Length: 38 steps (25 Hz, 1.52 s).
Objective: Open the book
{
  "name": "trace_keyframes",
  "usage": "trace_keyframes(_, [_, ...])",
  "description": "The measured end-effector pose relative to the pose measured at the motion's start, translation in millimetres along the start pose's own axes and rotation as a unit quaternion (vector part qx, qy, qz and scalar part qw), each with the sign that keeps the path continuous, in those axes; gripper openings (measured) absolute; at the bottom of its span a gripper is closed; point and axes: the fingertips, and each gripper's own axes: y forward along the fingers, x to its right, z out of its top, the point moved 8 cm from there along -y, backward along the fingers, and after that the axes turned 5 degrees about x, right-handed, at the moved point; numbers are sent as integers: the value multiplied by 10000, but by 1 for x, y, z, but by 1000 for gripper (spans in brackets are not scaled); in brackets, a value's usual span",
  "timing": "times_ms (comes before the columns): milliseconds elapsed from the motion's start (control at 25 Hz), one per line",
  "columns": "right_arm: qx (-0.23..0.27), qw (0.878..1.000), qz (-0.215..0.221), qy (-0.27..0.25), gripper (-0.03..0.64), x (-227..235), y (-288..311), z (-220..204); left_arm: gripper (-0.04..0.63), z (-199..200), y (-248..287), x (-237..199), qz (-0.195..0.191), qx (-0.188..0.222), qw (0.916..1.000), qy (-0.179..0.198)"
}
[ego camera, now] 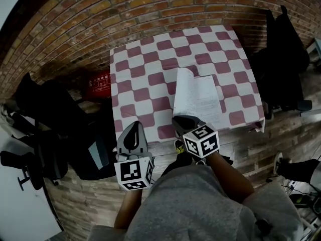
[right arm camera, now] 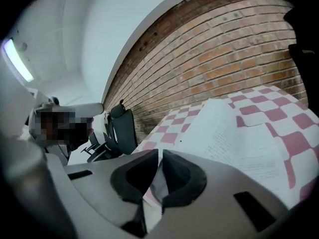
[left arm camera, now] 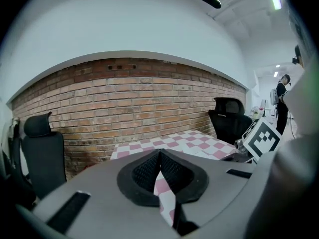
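A white book (ego camera: 200,97) lies open on the table's pink-and-white checkered cloth (ego camera: 145,69), near the front right. Its left leaf stands curled upward. My right gripper (ego camera: 176,118) is at the near-left corner of the book, jaws nearly together on the lower edge of that raised leaf. In the right gripper view a pale sheet edge runs between the pads (right arm camera: 160,153), and printed pages (right arm camera: 234,133) spread out to the right. My left gripper (ego camera: 134,127) hovers over the table's front edge, left of the book, shut (left arm camera: 159,156) with nothing in it.
A black office chair (ego camera: 281,59) stands right of the table, and more dark chairs (ego camera: 45,109) stand to its left. A red object (ego camera: 98,84) sits beside the table's left edge. A brick wall (left arm camera: 149,88) lies behind the table. A person (left arm camera: 283,93) stands far off.
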Motion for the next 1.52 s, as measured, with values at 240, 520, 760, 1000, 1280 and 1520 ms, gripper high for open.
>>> trace_keyframes(240, [-447, 9958, 673, -437, 43, -40, 55, -25, 8, -10, -14, -21, 345, -100, 9993, -75])
trace_keyframes(520, [-1279, 9867, 957, -315, 53, -51, 102, -72, 8, -20, -22, -40, 555, -180, 9982, -144])
trace_keyframes(760, [-1369, 9831, 1171, 311, 130, -42, 110, -85, 8, -23, -13, -41, 434, -159, 9988, -153])
trace_keyframes(1000, [-809, 9878, 1326, 101, 132, -37, 72, -58, 8, -24, -11, -28, 268, -95, 9994, -172])
trace_keyframes(1280, [117, 9920, 1112, -590, 114, -15, -23, 0, 8, -18, -16, 1, 28, 103, 9998, -159])
trace_keyframes(1520, [1037, 9893, 211, -1000, 51, 11, -146, 30, 8, -19, -42, 42, -205, 177, 9996, -71])
